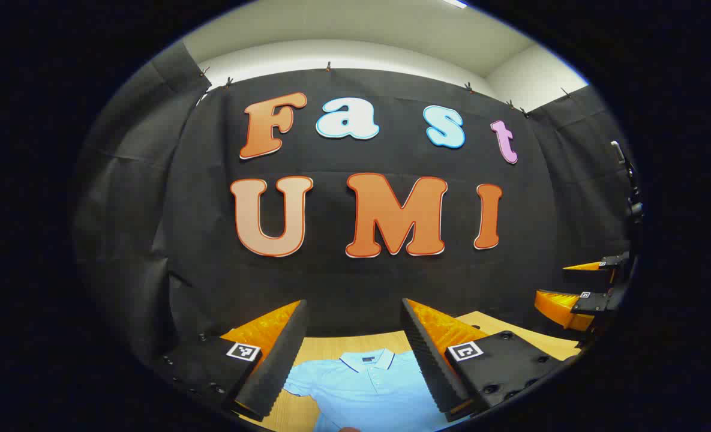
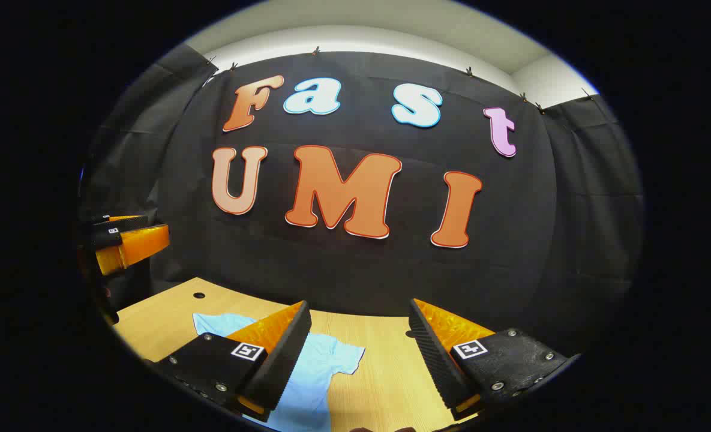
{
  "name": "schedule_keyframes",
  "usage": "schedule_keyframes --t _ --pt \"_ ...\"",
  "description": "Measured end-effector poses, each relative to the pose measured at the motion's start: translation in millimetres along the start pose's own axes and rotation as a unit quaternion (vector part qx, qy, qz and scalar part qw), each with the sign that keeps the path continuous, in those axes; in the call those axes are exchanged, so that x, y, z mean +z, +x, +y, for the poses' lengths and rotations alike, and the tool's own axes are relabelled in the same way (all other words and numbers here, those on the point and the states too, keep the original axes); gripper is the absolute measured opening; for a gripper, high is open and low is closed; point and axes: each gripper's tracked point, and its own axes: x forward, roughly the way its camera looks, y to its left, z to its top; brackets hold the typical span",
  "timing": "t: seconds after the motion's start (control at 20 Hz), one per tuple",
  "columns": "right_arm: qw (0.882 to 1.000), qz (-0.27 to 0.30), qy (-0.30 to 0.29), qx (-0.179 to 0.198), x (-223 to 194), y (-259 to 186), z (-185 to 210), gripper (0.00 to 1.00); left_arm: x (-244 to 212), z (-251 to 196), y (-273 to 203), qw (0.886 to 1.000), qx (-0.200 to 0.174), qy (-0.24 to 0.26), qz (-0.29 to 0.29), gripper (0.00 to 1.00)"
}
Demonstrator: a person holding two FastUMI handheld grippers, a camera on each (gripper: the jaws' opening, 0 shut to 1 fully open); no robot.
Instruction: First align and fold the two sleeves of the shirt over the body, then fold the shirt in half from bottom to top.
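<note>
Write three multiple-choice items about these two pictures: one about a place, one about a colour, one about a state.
1. Where does the shirt lie?
A. on the wooden table
B. on the floor
C. hanging on the wall

2. What colour is the shirt?
A. red
B. light blue
C. white

3. How do the fingers of the left gripper stand?
A. shut on a sleeve
B. shut on the collar
C. apart, holding nothing

Key: 1 A, the shirt lies flat on the wooden table. 2 B, the cloth is light blue in both views, with a collar at the top. 3 C, the left gripper shows a wide gap between its fingers, above the shirt; the right gripper stands open too.
</note>
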Motion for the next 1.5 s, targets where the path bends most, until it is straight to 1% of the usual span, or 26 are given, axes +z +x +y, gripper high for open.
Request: schedule_keyframes --t 0.1,0.25,0.3,0.35,0.45,0.7,0.9,1.1,1.2,1.5 --pt "1.000 0.006 0.006 0.013 -2 4 4 0.98 4 -2 1 1.000 0.007 0.007 -0.004 0.98" --pt "1.000 0.002 0.007 0.022 1 9 5 0.98 3 -14 -1 1.000 0.008 0.005 -0.004 0.98" --pt "1.000 0.002 0.006 0.025 1 13 6 0.98 2 -15 -1 1.000 0.011 0.008 -0.003 0.99" --pt "1.000 0.003 0.006 0.029 1 15 6 0.99 0 -15 -1 1.000 0.012 0.010 -0.002 0.98" --pt "1.000 0.003 0.008 0.030 1 15 5 0.98 0 -18 2 1.000 0.013 0.014 -0.001 0.98" --pt "1.000 0.009 0.013 0.018 2 19 -2 0.98 -2 -19 10 1.000 0.007 0.018 0.002 0.98" --pt "1.000 0.016 0.006 0.014 -1 22 -7 0.99 -3 -15 18 1.000 0.002 0.027 -0.001 0.98" --pt "0.999 0.049 -0.006 -0.006 -15 34 -13 0.99 -4 -12 23 0.999 -0.010 0.041 -0.007 0.98" --pt "0.998 0.064 -0.007 -0.011 -21 42 -12 0.99 -4 -7 25 0.999 -0.017 0.047 -0.011 1.00" --pt "0.994 0.109 -0.010 -0.019 -35 65 -12 0.99 -16 8 36 0.998 -0.034 0.058 -0.013 1.00"
